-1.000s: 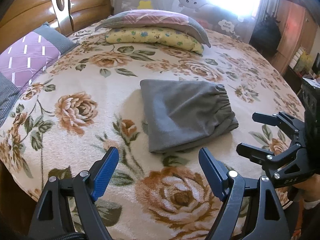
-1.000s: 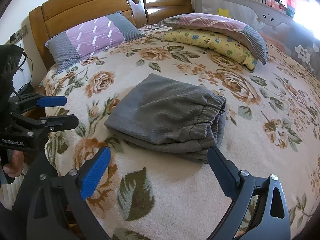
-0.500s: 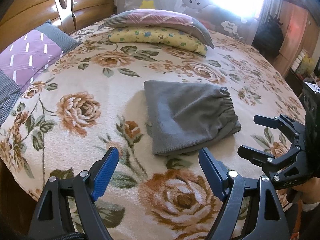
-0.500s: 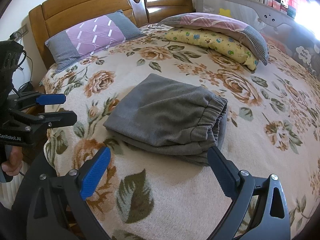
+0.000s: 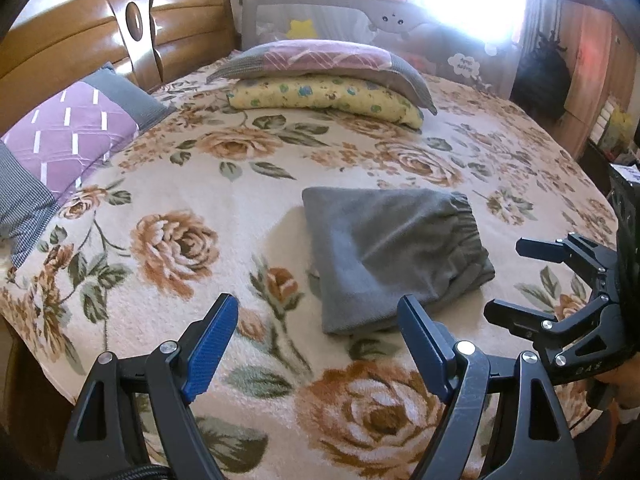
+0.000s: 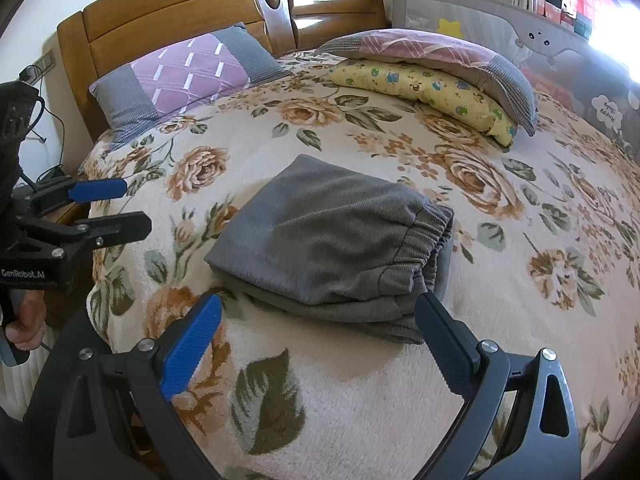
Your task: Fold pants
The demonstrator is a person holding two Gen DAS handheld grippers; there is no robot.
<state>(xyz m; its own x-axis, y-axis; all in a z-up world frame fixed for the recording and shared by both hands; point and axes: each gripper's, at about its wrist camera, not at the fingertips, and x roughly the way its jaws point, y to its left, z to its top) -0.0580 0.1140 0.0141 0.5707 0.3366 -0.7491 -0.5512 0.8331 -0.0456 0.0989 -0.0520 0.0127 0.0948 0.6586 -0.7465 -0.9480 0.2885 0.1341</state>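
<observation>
The grey pants [image 5: 392, 248] lie folded into a compact rectangle in the middle of the floral bed cover [image 5: 180, 240], elastic waistband to the right. My left gripper [image 5: 316, 304] hovers open just short of their near edge, with nothing between its blue pads. To its right, my right gripper [image 5: 504, 280] is open too, beside the waistband end. In the right wrist view the pants [image 6: 328, 240] sit just beyond my open right gripper [image 6: 320, 300]. My left gripper [image 6: 136, 204] is off the bed's left edge, held by a hand [image 6: 24, 320].
A purple and grey pillow [image 5: 68, 140] leans on the wooden headboard [image 5: 80, 56]. Two stacked pillows [image 5: 328, 80] lie at the far side before a grey bed rail [image 5: 360, 12]. A wardrobe [image 5: 592, 60] stands to the right. The bed's edge runs just under both grippers.
The left wrist view has lifted and turned slightly, showing more headboard. The pants lie as before, and both grippers have stayed open and empty.
</observation>
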